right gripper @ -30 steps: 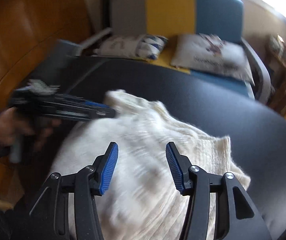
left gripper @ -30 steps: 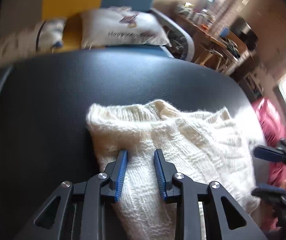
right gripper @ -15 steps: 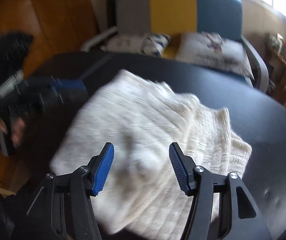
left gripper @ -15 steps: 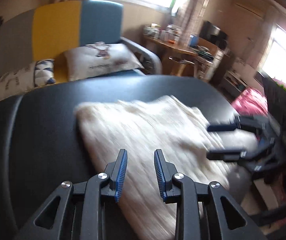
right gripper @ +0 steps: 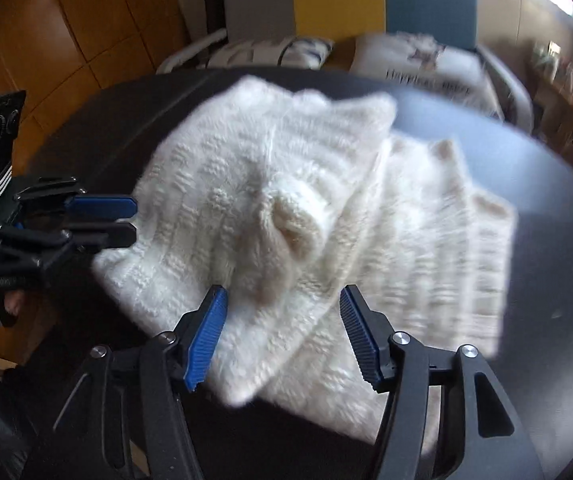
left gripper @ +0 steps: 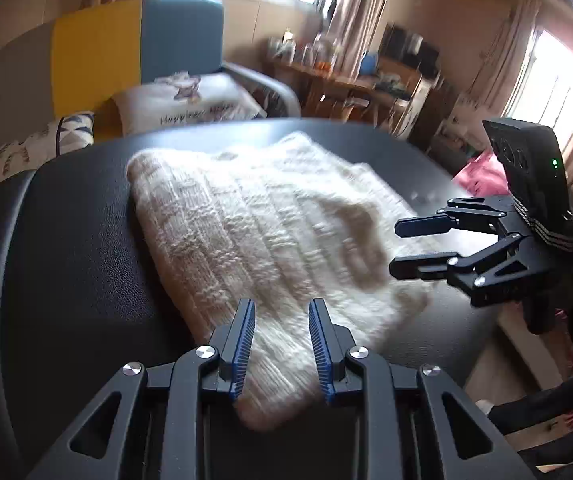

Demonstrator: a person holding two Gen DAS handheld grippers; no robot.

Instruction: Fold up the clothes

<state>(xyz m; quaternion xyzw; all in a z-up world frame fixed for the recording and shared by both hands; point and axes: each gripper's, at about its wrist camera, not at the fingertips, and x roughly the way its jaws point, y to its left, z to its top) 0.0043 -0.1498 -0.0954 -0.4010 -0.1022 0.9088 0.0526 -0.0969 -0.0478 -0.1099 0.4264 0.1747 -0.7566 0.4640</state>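
- The cream knitted sweater (right gripper: pixel 270 216) lies on the black desk (left gripper: pixel 70 264), already doubled over itself: in the right wrist view an upper layer sits on a lower one that sticks out to the right.
- The bundle looks compact but loose; a small bump of knit stands up near its middle and the edges do not line up neatly.
- The left hand-held gripper (left gripper: pixel 280 344) hovers over the near corner of the sweater, jaws partly apart, holding nothing.
- The right hand-held gripper (right gripper: pixel 284 332) is above the near edge with its jaws parted and nothing between the pads; neither pad presses on the knit.
- My reading: most of the folding is done. What seems left is flattening the bump, squaring the edges, perhaps one more fold.
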